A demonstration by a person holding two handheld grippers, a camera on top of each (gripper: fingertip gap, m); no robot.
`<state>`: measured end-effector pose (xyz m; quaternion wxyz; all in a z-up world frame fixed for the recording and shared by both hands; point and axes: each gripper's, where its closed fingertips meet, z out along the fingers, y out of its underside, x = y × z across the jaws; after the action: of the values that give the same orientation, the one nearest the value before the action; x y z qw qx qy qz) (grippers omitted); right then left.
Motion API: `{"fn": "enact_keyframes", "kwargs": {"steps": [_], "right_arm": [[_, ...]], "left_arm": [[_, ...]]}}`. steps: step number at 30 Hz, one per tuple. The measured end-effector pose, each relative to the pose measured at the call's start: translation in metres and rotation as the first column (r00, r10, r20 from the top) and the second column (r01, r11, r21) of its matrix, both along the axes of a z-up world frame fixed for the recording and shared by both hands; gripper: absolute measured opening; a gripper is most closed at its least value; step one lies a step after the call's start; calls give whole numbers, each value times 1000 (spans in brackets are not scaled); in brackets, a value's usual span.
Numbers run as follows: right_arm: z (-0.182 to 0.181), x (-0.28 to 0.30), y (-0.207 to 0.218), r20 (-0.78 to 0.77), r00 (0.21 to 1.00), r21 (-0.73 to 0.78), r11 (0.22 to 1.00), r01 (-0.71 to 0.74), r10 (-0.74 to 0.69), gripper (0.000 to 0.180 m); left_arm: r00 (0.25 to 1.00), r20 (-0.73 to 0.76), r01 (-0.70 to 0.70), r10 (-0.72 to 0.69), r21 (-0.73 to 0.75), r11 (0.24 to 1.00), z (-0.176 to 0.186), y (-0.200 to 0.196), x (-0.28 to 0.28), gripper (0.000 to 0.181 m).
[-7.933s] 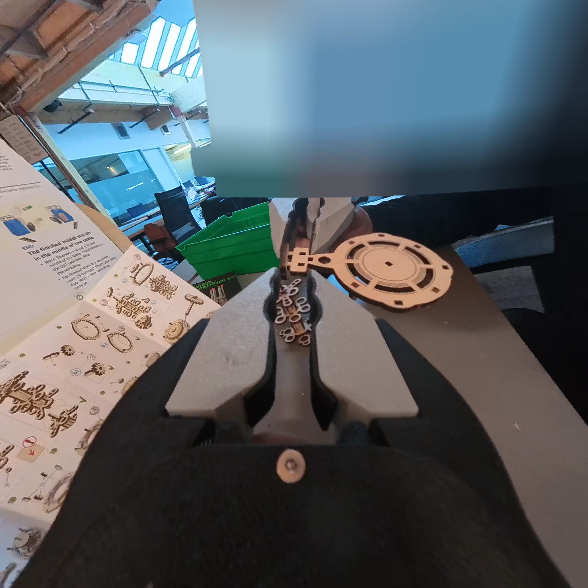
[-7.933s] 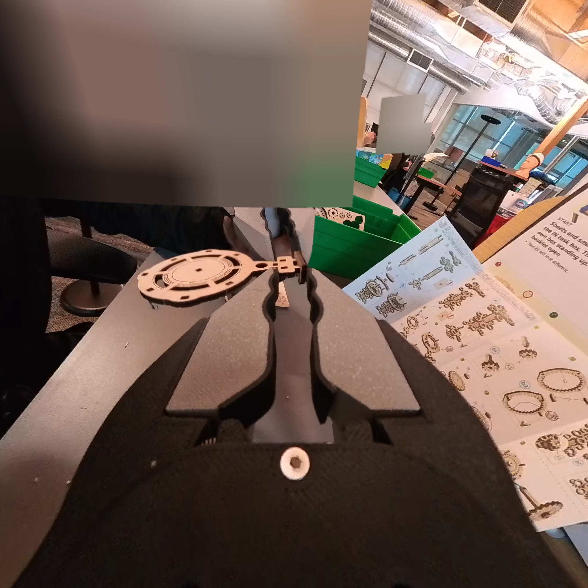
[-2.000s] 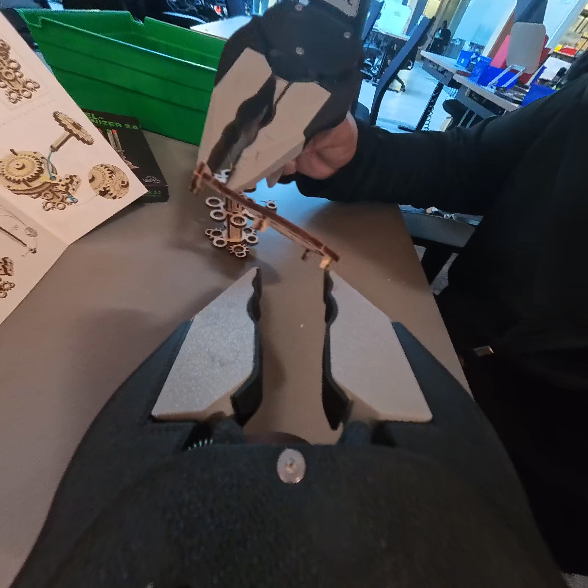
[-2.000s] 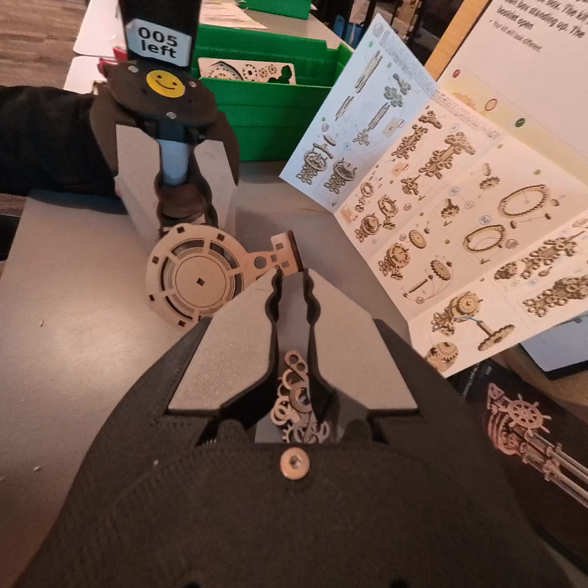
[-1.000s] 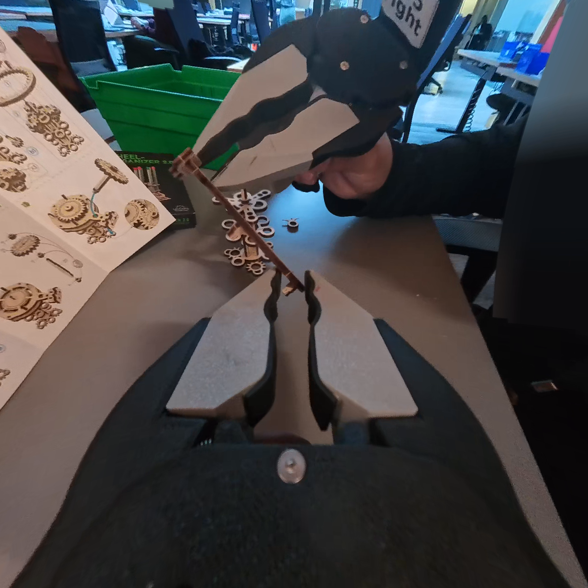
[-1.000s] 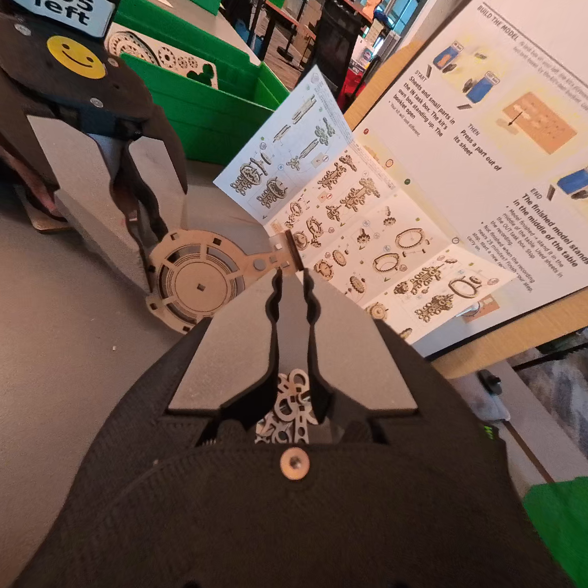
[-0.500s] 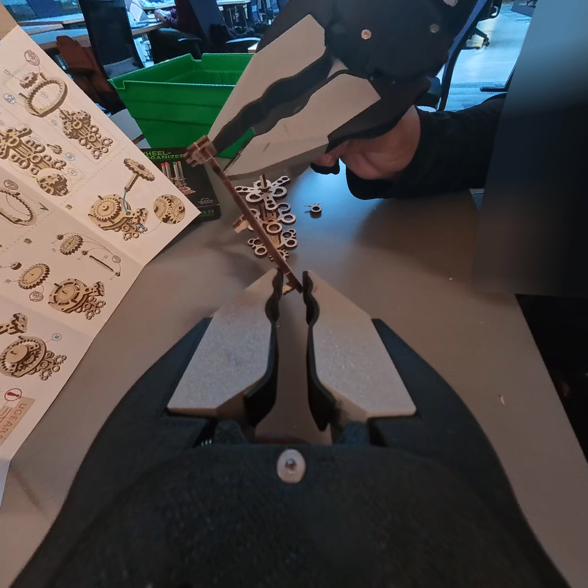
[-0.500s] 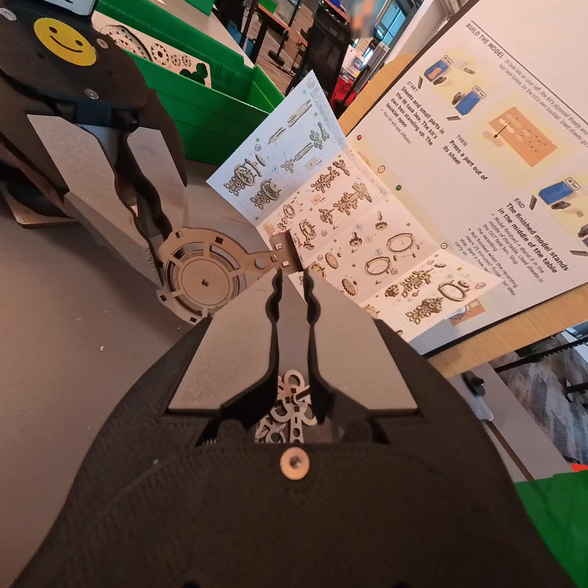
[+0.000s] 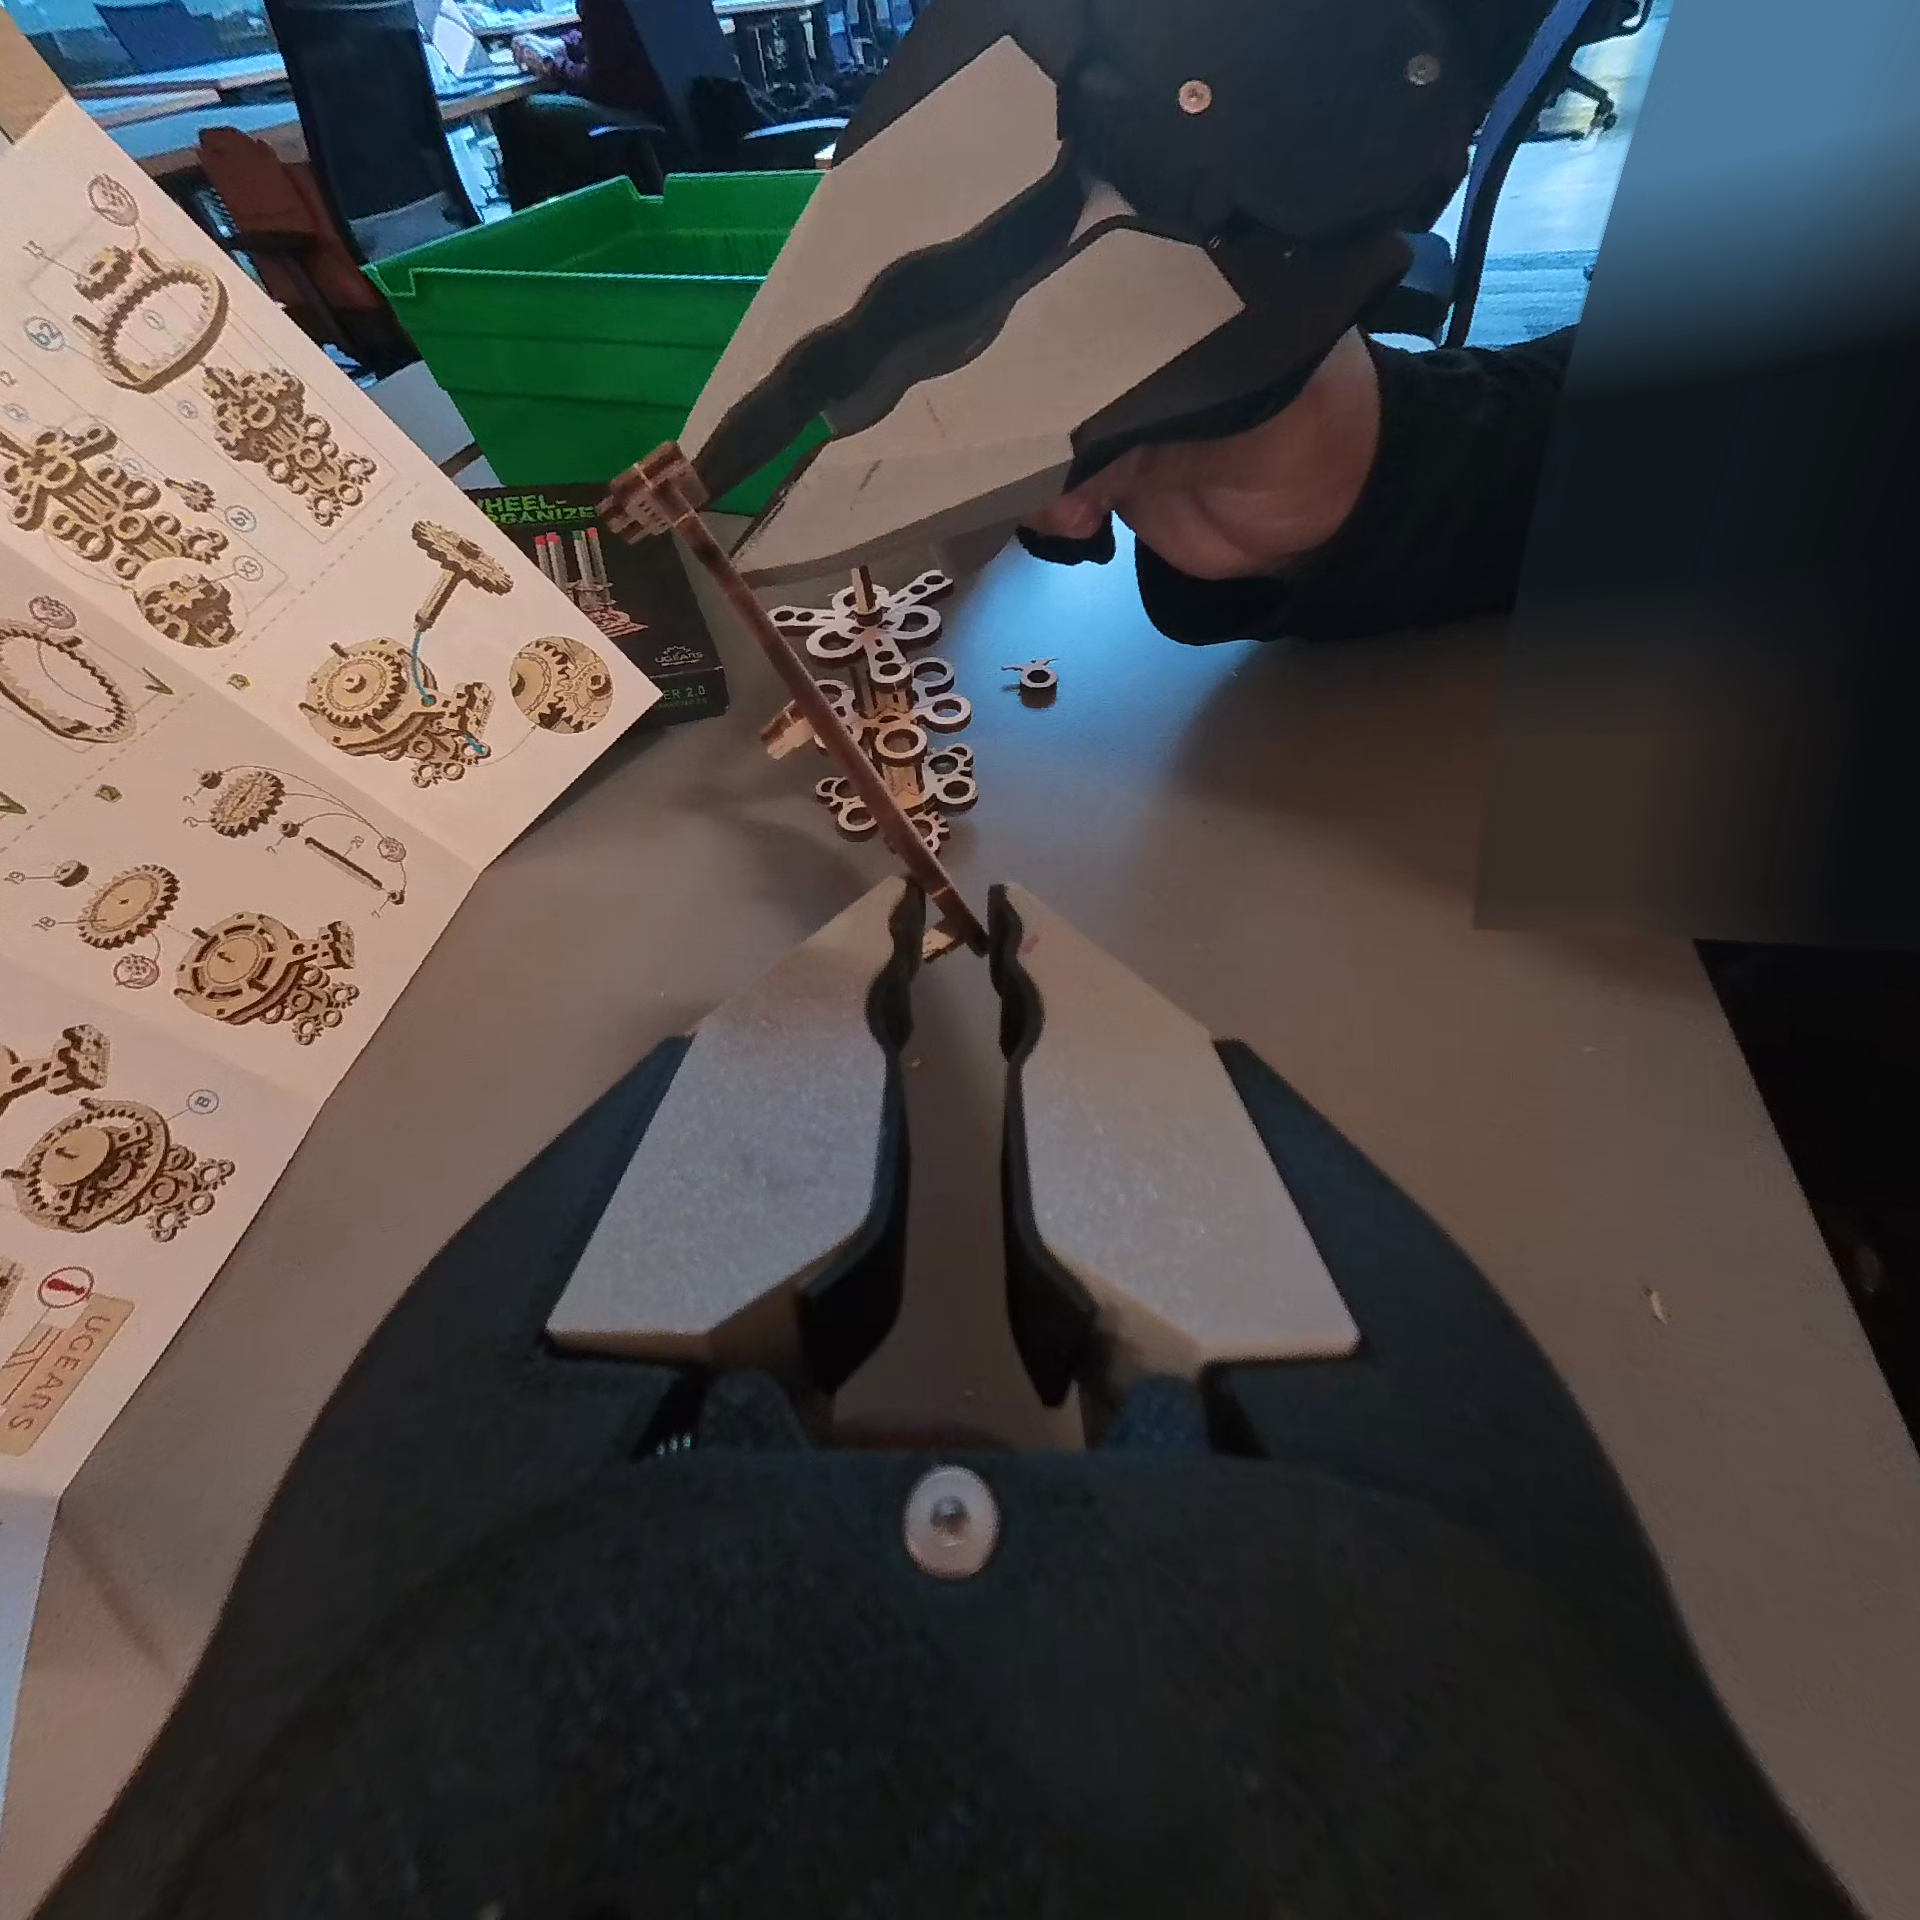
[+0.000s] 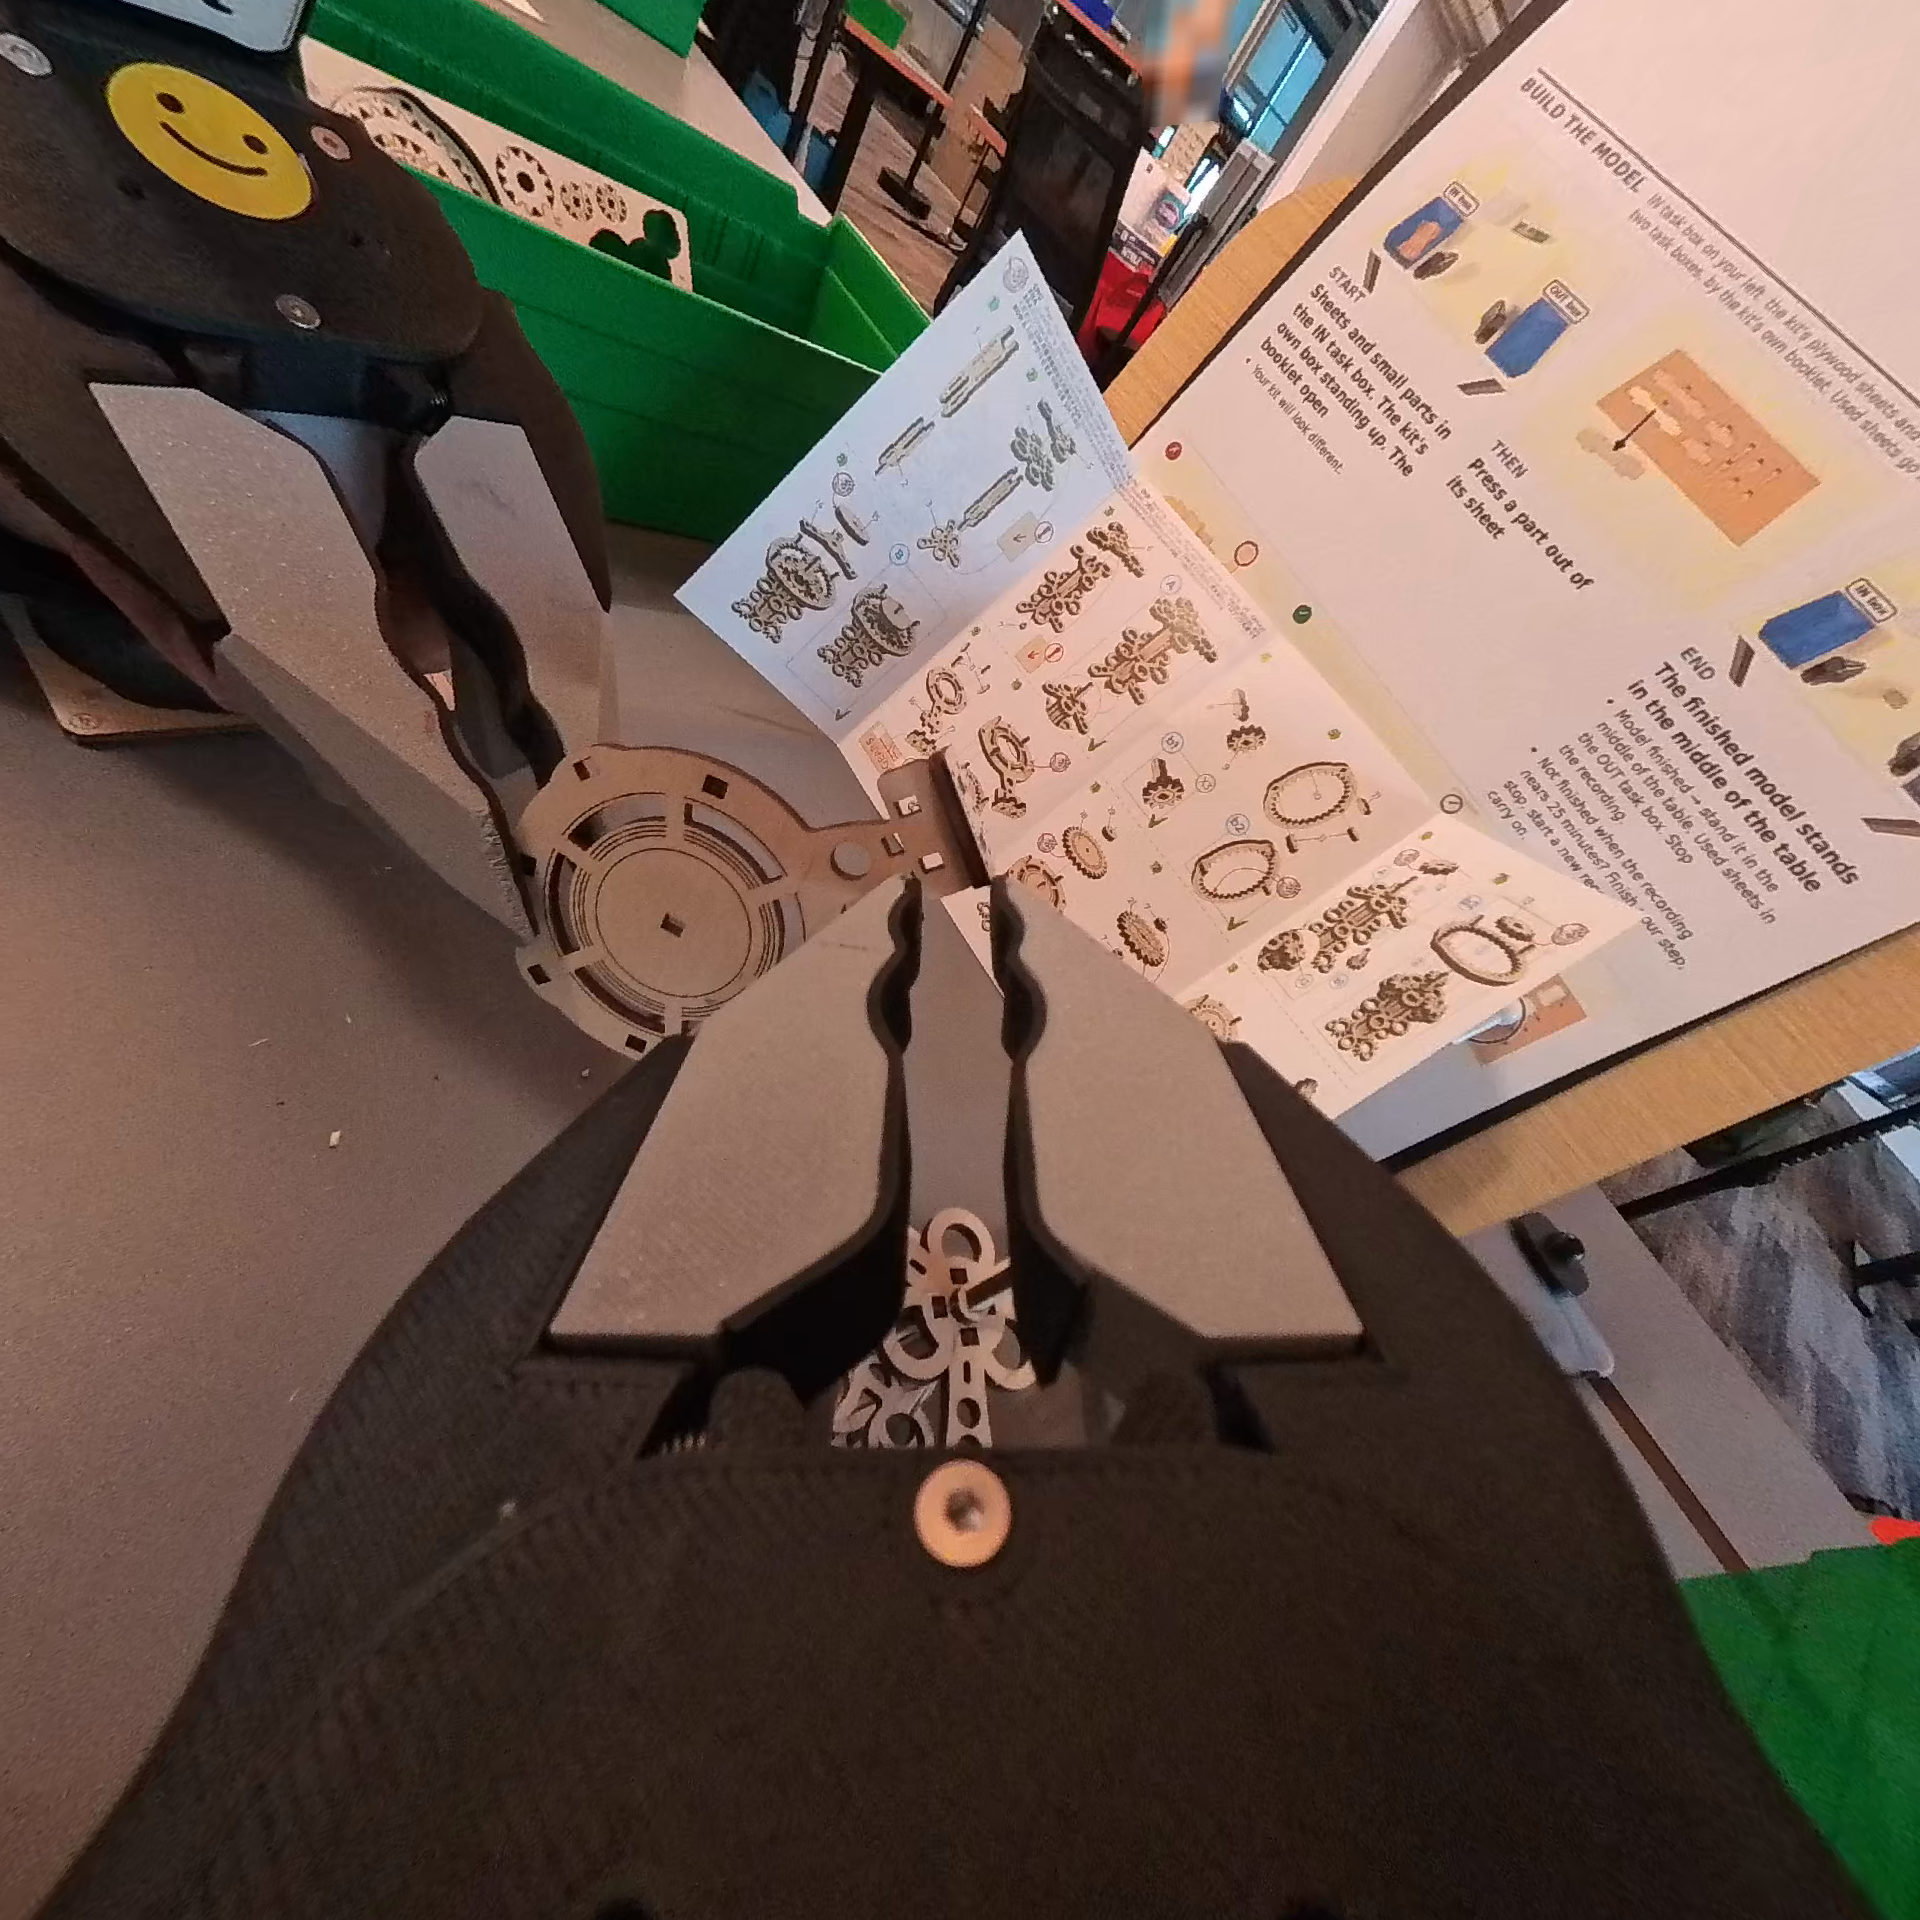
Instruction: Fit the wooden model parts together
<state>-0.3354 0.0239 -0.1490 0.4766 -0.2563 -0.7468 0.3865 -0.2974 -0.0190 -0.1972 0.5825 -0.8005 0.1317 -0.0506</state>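
Plywood disc part, slotted, tabbed arm | right gripper clamps arm | left gripper clamps rim

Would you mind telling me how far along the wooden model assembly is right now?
Partly done. A stack of ring-shaped parts already stands assembled on its shaft on the table. In hand: both grippers pinch the disc piece, the right gripper at its tab end, the left gripper at its rim. Still left: joining disc and stack, and a small loose ring.

wooden stack between grippers, booklet leftward
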Motion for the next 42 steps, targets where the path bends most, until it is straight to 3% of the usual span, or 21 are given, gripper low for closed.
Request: {"fn": "enact_keyframes", "kwargs": {"steps": [23,30,32,35,37,42], "right_arm": [[2,0,-1,-28,1000,17,1000,-3,3,9],[12,7,-8,-84,995,14,999,-46,47,7],[21,14,-15,-149,985,38,995,-87,92,10],[34,24,-19,-235,966,87,992,-93,111,9],[40,30,-25,-266,954,96,988,-117,139,8],[46,38,-28,-288,944,101,986,-135,159,9]], "left_arm": [[999,-41,-9,9,8,1000,0,0,-2,9],[987,-163,6,8,86,996,6,-3,-5,8],[940,-333,-22,80,176,984,17,-7,-15,8],[765,-622,33,165,294,955,33,-15,-15,7],[675,-706,25,214,312,950,37,-17,-16,8],[668,-715,39,209,314,949,35,-17,-13,8]]}}
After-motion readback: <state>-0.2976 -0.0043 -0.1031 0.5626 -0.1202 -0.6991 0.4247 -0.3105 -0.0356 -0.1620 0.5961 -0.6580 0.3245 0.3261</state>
